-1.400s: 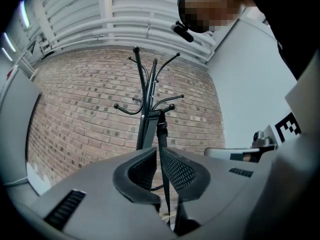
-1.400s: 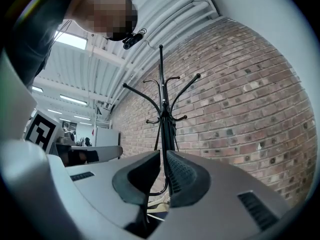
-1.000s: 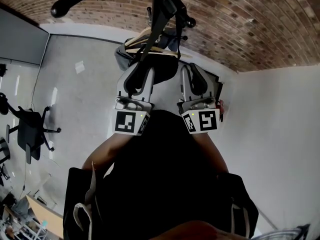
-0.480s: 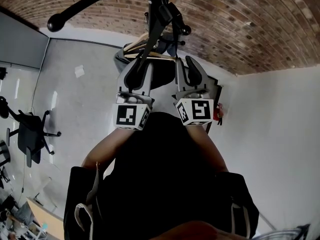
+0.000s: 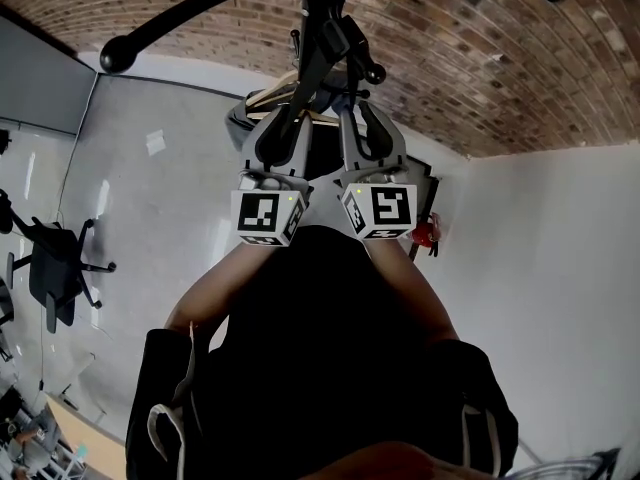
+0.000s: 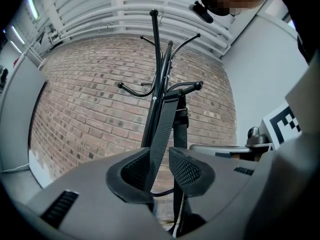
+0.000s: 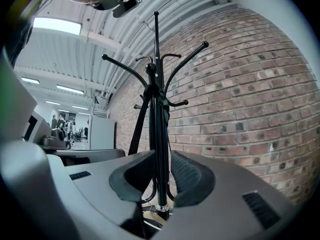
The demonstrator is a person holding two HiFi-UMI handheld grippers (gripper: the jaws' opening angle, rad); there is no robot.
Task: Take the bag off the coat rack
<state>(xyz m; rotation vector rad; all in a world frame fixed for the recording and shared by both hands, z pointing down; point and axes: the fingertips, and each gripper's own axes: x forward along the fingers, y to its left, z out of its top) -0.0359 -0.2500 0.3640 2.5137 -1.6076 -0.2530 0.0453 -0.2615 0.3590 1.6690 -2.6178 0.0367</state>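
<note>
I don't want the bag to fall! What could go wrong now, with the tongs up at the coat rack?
The strap runs between the left tongs, whose jaws stand apart, so it could slip out. It seems to hang over a knobbed hook and might snag there. Pulling sideways could tip the thin coat rack.

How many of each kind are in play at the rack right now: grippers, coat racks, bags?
Grippers: 2 (left gripper, right gripper)
Coat rack: 1
Bag: 1, hanging on the rack, its strap running between the left gripper's jaws
Total: 4
</note>
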